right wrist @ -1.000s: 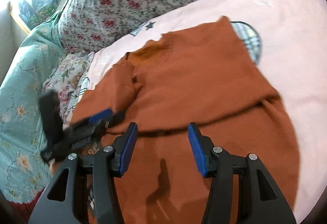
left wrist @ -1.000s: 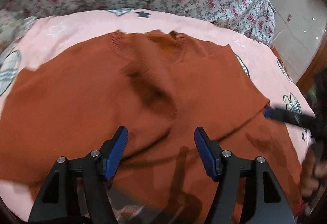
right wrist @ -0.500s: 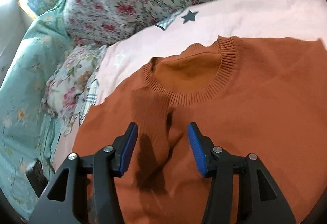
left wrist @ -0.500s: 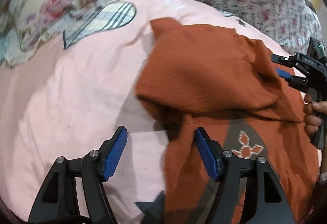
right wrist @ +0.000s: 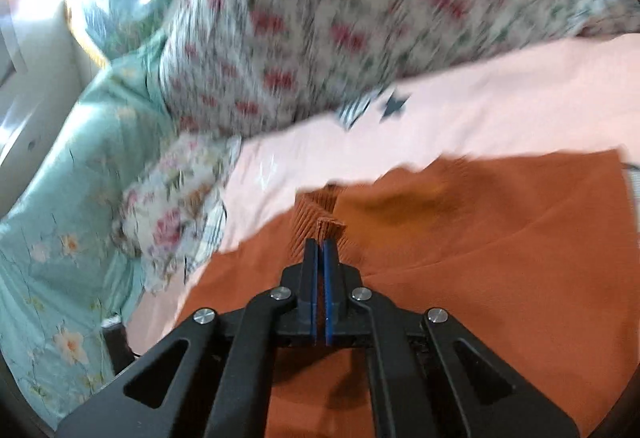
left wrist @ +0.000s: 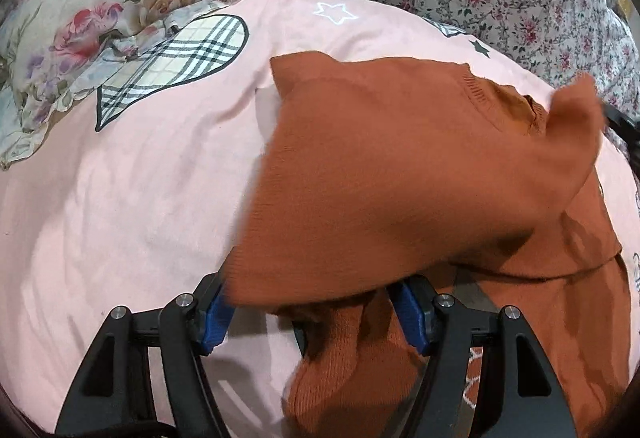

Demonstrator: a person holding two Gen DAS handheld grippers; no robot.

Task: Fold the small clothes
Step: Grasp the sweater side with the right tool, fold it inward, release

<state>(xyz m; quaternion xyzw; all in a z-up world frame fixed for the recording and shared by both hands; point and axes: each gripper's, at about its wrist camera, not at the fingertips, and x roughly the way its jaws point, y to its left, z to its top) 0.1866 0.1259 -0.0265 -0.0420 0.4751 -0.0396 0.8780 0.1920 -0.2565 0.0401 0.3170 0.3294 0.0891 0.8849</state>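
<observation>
Your right claw [right wrist: 320,250] has just clenched on the orange sweater [left wrist: 400,174], seemingly at its ribbed collar; the left claw [left wrist: 316,312] stays released around a sleeve. Next, carry the collar across to fold.

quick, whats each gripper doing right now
Left gripper: open, jaws wide, orange sweater fabric lying between them, not pinched.
Right gripper: just closed, shut on the sweater's ribbed collar.

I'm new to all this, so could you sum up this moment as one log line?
task: fold sweater | right claw: shut on orange sweater neckline | left claw: open, sweater fabric between pads | surface: pink bedsheet
</observation>
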